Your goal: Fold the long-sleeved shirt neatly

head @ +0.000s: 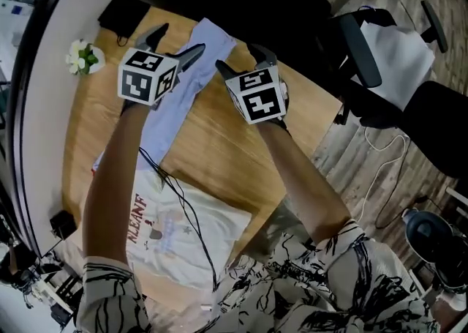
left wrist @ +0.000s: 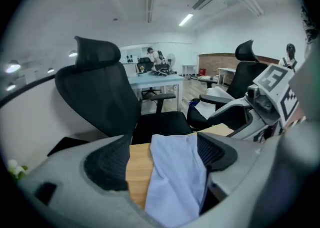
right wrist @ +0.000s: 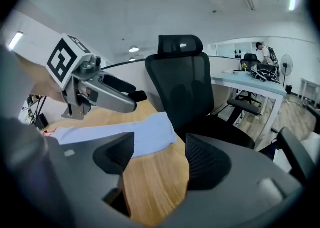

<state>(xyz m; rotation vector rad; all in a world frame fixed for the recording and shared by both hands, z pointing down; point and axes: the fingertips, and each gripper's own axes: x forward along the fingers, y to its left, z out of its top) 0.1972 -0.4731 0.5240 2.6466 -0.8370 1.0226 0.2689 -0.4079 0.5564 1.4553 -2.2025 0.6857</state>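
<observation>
The long-sleeved shirt [head: 183, 229] lies flat on the wooden tabletop [head: 227, 148]. Its white printed body is at the near edge, close to the person. One pale blue sleeve [head: 175, 105] stretches away from the body towards the far edge, and its cuff end lies close to that edge. A thin black cable [head: 191, 214] trails across the shirt's body.

The left gripper [head: 178, 42] hangs over the far part of the sleeve with its jaws wide apart. In the left gripper view the blue cloth [left wrist: 177, 177] shows between the two pads with bare wood beside it. Neither pad presses on the cloth, and whether a tip touches it cannot be told.

The right gripper [head: 240, 59] is just to the right of the sleeve's end. Its jaws also stand apart, with only bare tabletop between them. In the right gripper view the cuff [right wrist: 145, 132] lies a little to the left of the jaws, and the left gripper [right wrist: 100, 91] hovers above the sleeve.

A small bunch of white flowers [head: 82, 57] sits at the tabletop's left edge, with a flat black object [head: 123, 11] at the far corner. A black mesh office chair [right wrist: 182, 86] stands just behind the tabletop.
</observation>
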